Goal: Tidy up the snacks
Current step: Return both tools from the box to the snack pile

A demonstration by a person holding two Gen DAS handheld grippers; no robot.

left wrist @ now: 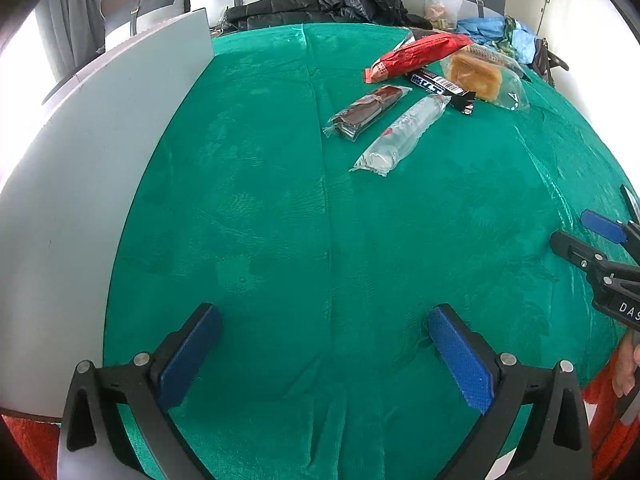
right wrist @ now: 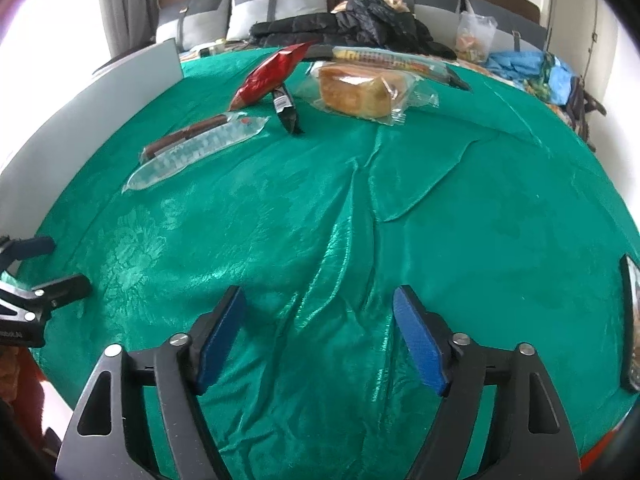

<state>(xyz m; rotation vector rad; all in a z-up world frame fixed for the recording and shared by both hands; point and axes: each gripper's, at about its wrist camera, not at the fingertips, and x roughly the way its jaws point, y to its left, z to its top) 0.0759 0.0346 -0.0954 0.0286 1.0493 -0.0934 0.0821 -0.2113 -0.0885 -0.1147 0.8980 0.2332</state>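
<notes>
The snacks lie clustered at the far side of the green cloth (right wrist: pixel 320 208), well apart from both grippers. Expect 3 risks. The red packet (right wrist: pixel 270 76) rests on the black bar (right wrist: pixel 286 110), so lifting either one can drag or tip the other. The clear sleeve (right wrist: pixel 196 152) and the dark-filled sleeve (left wrist: pixel 366 110) lie side by side, near enough that you may pinch both. The cloth is wrinkled and glossy, so a low approach can snag and pull it. Count: 1 red packet, 1 black bar, 1 clear sleeve, 1 dark-filled sleeve, 1 wrapped cake (right wrist: pixel 354 94), 1 long striped packet (right wrist: pixel 390 58) behind it, 1 grey board (left wrist: pixel 80 184) at the left edge. The left gripper (left wrist: pixel 324 356) and right gripper (right wrist: pixel 318 336) are both released and empty.
</notes>
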